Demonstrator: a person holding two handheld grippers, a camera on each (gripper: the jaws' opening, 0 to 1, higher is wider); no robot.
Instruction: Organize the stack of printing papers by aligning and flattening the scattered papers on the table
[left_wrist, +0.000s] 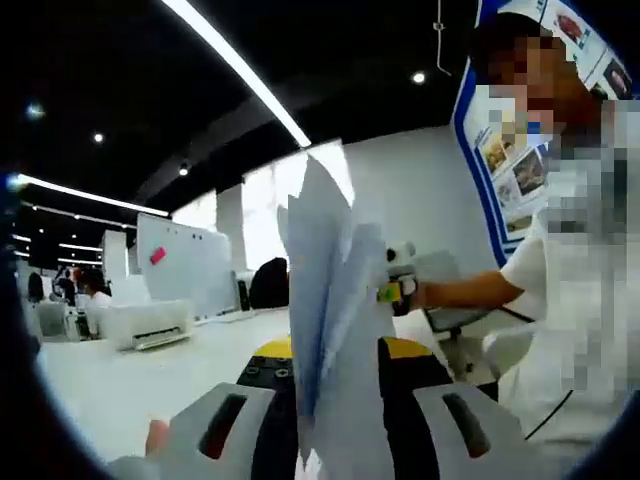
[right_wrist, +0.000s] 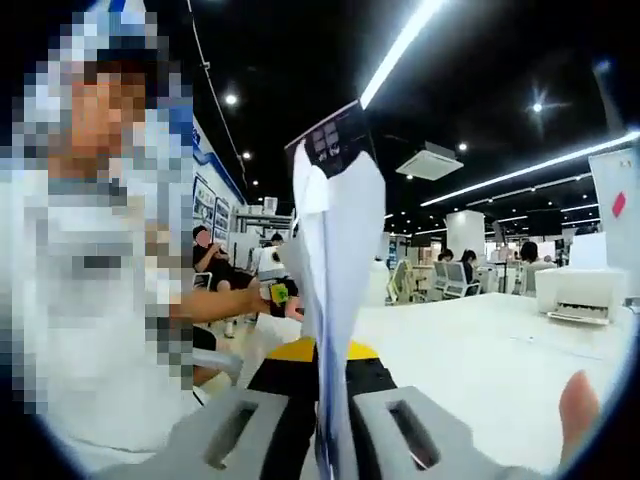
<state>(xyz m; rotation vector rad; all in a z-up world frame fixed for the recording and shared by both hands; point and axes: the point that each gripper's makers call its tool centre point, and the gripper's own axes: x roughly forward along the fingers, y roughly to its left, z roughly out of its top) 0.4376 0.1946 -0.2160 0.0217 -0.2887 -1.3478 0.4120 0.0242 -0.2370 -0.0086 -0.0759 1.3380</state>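
- The white table (right_wrist: 500, 350) spreads wide under both grippers; a printer (right_wrist: 580, 295) sits at its far edge, and in the left gripper view a printer (left_wrist: 145, 325) and a whiteboard (left_wrist: 185, 265) stand beyond it.
- The person's short-sleeved arm (left_wrist: 470, 292) reaches in from the side.
- The stack of papers (left_wrist: 325, 330) is held edge-on, upright above the table, seen again as a thin fan of sheets (right_wrist: 335, 270) in the right gripper view.
- The left gripper (left_wrist: 320, 430) is clamped on the lower edge of the stack; the right gripper (right_wrist: 330, 440) likewise pinches it from the opposite side.
- To do the step well, I judge the grip should slacken slightly while the stack is tapped on the table, so loose sheets drop level, then laid flat.
- Hidden: the stack's bottom edge, whether it touches the table, and how many sheets splay.
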